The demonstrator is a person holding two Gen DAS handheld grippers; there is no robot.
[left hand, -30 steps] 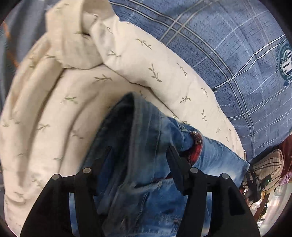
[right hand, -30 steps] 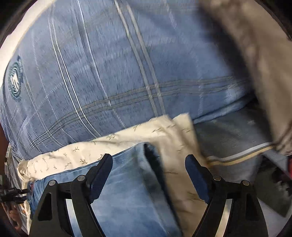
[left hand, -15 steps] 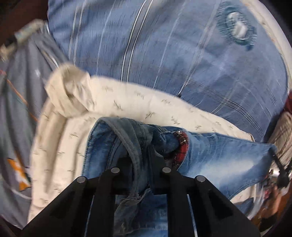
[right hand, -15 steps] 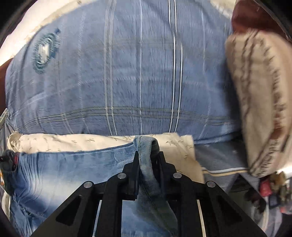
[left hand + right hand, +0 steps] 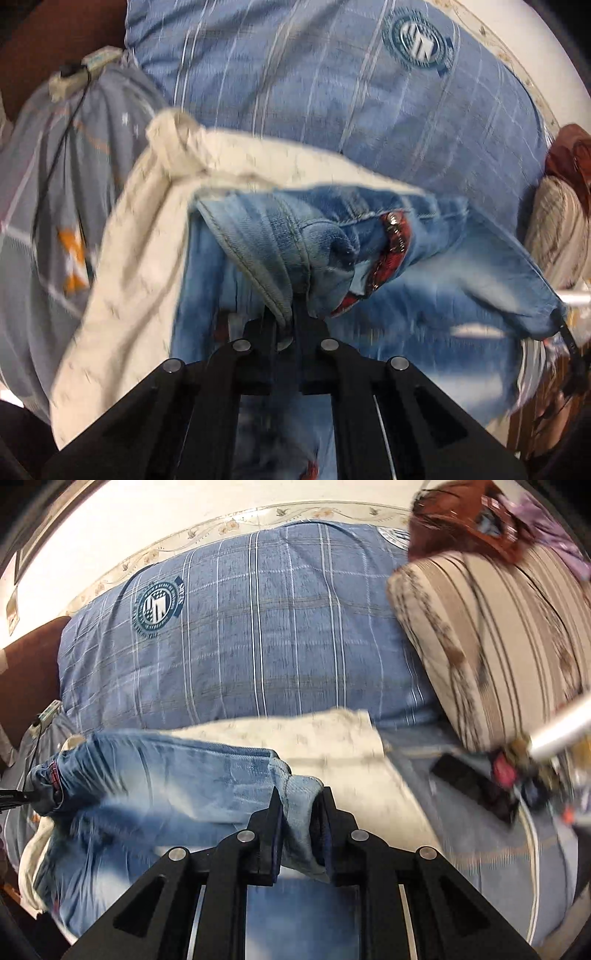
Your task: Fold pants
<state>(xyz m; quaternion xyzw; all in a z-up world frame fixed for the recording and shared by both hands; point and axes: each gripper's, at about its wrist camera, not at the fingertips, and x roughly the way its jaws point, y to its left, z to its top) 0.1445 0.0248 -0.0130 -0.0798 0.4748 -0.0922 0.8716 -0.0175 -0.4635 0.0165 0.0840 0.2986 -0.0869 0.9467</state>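
Both views: jeans point(image 5: 436, 295); striped cushion point(image 5: 509, 635) full only from right wrist.

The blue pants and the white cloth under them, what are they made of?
The pants look like denim: faded blue with pale worn patches, thick stitched seams, matte finish. The cream cloth under them seems to be soft woven fabric, maybe cotton, matte, with a tiny printed pattern blurred here. It bunches in loose rolls, so it looks thin. Neither can be told for sure by sight.

Cream sheet point(image 5: 125, 302) and jeans point(image 5: 155, 775) on blue plaid bedspread point(image 5: 280, 635)
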